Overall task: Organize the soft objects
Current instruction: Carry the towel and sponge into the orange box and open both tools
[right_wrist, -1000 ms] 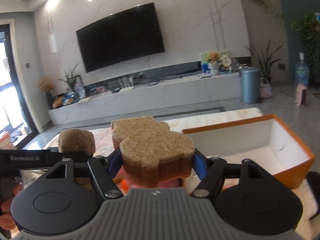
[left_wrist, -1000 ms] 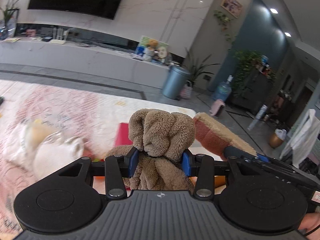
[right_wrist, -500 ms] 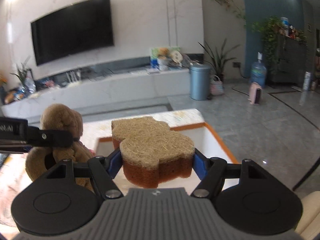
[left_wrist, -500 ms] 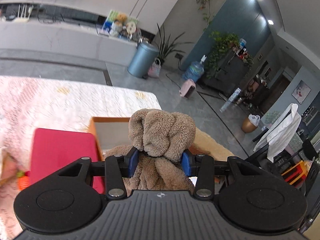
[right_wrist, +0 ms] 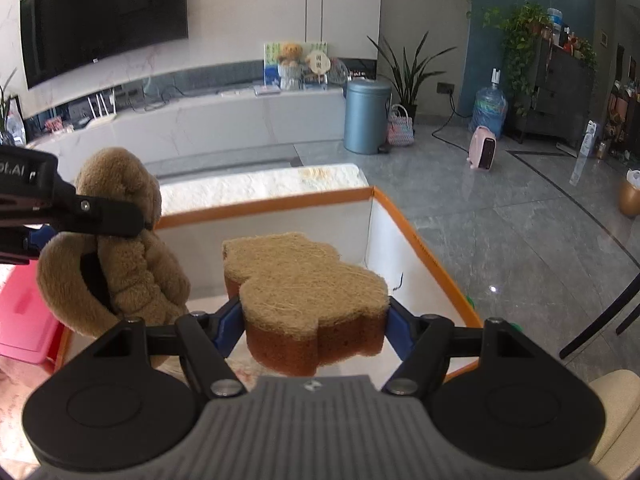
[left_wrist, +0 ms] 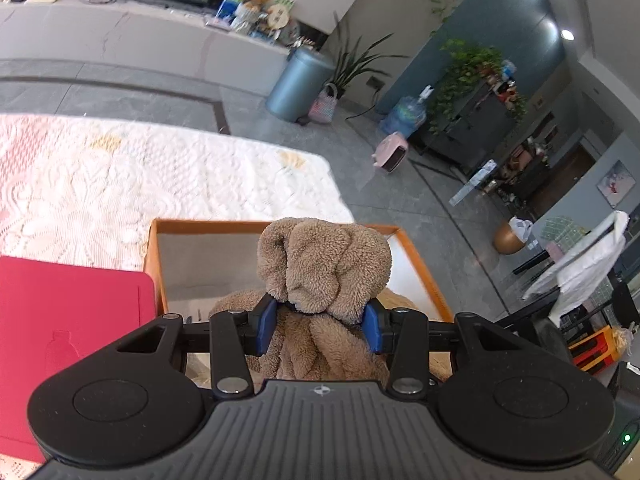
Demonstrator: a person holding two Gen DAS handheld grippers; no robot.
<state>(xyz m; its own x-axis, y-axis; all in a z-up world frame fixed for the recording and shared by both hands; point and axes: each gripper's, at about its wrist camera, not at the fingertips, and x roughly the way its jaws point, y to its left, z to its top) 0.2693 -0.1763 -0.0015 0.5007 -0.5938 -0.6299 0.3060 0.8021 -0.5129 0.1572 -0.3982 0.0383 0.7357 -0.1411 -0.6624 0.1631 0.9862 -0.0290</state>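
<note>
My left gripper (left_wrist: 320, 326) is shut on a brown plush bear (left_wrist: 324, 264) and holds it above the left part of an orange-rimmed white box (left_wrist: 180, 256). The bear also shows in the right wrist view (right_wrist: 120, 240), hanging over the box's (right_wrist: 416, 240) left side. My right gripper (right_wrist: 314, 328) is shut on a bear-shaped sponge (right_wrist: 304, 292) with a tan fibre top and orange base, held over the middle of the box. The box floor under both is mostly hidden.
A red flat lid (left_wrist: 68, 320) lies left of the box on a white lace tablecloth (left_wrist: 140, 176). Beyond the table edge is grey floor with a blue bin (right_wrist: 366, 116), a water jug (right_wrist: 490, 110) and plants. A cream chair corner (right_wrist: 616, 400) is at right.
Both grippers have moved right over the box with their loads. The bear now hangs above the box's left side, and the sponge sits lower over its middle.
</note>
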